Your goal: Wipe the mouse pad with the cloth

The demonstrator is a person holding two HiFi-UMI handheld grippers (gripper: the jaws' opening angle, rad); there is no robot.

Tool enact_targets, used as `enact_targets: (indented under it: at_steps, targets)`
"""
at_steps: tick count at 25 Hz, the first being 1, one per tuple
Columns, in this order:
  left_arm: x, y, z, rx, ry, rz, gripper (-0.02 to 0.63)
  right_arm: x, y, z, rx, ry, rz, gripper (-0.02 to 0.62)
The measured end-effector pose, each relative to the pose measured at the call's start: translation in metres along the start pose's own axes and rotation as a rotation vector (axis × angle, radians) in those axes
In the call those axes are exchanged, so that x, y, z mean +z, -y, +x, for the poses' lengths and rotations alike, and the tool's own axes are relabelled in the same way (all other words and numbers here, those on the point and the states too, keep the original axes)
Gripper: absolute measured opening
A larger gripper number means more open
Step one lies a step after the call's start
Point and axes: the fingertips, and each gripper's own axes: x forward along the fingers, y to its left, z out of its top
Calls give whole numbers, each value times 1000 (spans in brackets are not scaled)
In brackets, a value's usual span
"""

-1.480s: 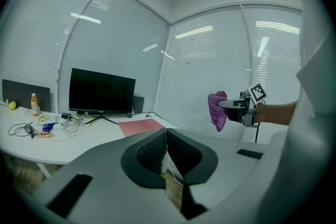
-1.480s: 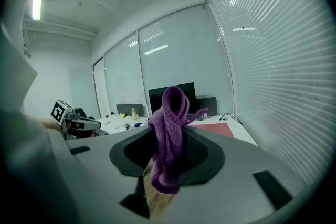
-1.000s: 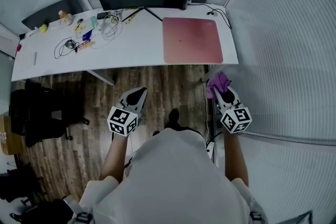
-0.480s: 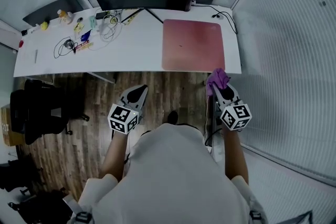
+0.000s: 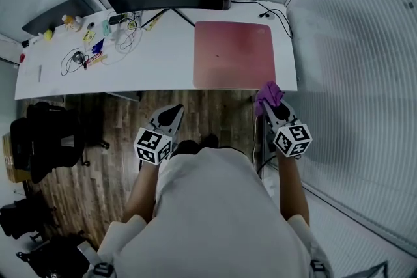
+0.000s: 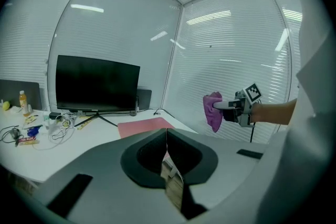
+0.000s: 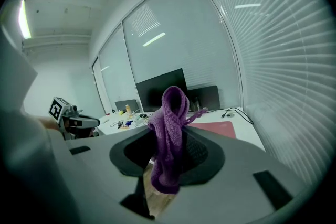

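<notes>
1. Head view: the mouse pad (image 5: 233, 54) lies flat on the right end of the white desk (image 5: 163, 68), with its near edge along the desk's front edge. It is close to square.
2. Right gripper (image 5: 273, 107): the jaws pinch the purple cloth (image 5: 268, 95), which bunches above the tips and hangs below them in the right gripper view. The gripper is held off the desk, just short of the pad's near right corner.
3. Left gripper (image 5: 169, 117): the jaws are pressed together with nothing between them. It is held over the floor, left of the pad and farther from it.
4. Key relation: the pad lies ahead and slightly left of the right gripper, which is the nearer one. The next move likely calls for carrying the cloth forward and down onto the pad.
</notes>
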Motion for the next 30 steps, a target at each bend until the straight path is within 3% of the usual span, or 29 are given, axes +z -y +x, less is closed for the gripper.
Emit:
enact_targets:
  at_steps: [11, 30]
  targets:
    - [12, -19, 52, -95, -41, 28, 18, -7, 31, 18, -93, -34, 58, 135]
    - [20, -79, 163, -356, -143, 81, 18, -22, 83, 71, -335, -137, 148, 135]
